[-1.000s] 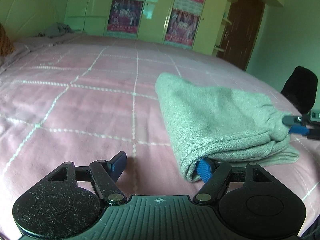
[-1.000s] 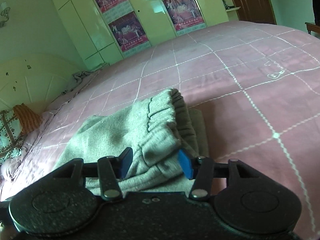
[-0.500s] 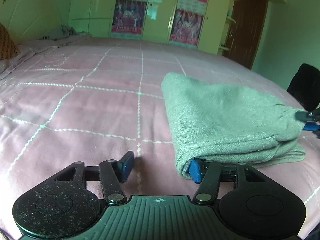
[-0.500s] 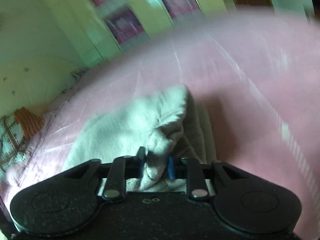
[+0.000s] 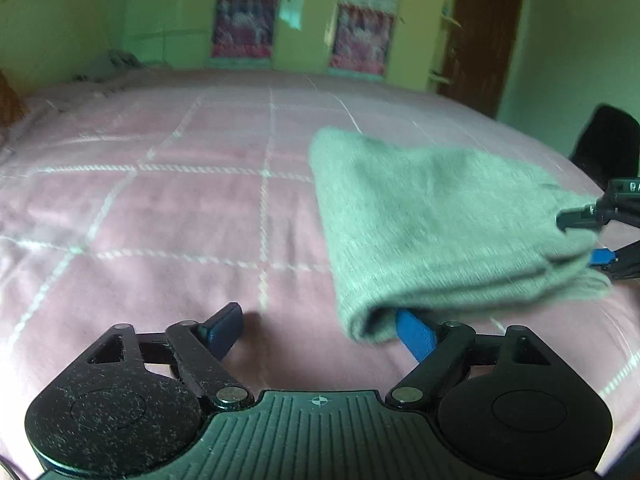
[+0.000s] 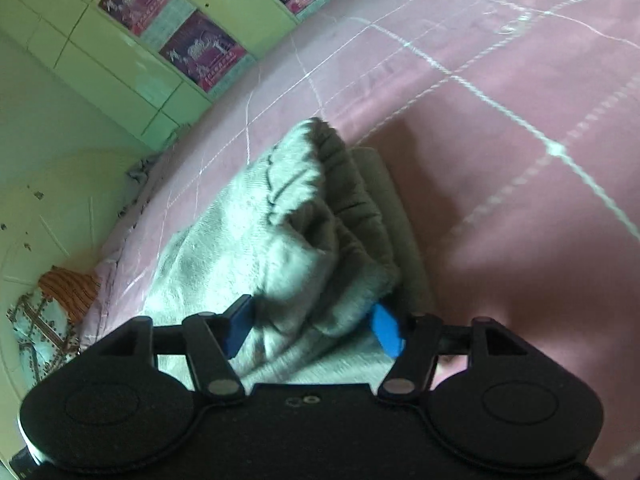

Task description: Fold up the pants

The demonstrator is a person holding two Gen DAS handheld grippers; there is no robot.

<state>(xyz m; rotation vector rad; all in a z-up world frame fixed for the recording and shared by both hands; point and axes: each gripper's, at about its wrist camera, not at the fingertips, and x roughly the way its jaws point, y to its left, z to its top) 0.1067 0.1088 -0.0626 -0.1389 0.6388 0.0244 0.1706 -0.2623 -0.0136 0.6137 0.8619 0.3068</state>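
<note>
Grey pants (image 5: 432,216), folded into a thick bundle, lying on a pink checked bed (image 5: 160,208). Left tongs (image 5: 316,330): just opened wider, spread, one blue finger tucked under the bundle's near corner. Right tongs (image 6: 312,326): just opened wider, spread astride the gathered waistband end, pads not pressing.

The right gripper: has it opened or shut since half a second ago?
Yes. The right gripper has just been opening: its pads now stand apart around the pants waistband, which it pinched before.
</note>
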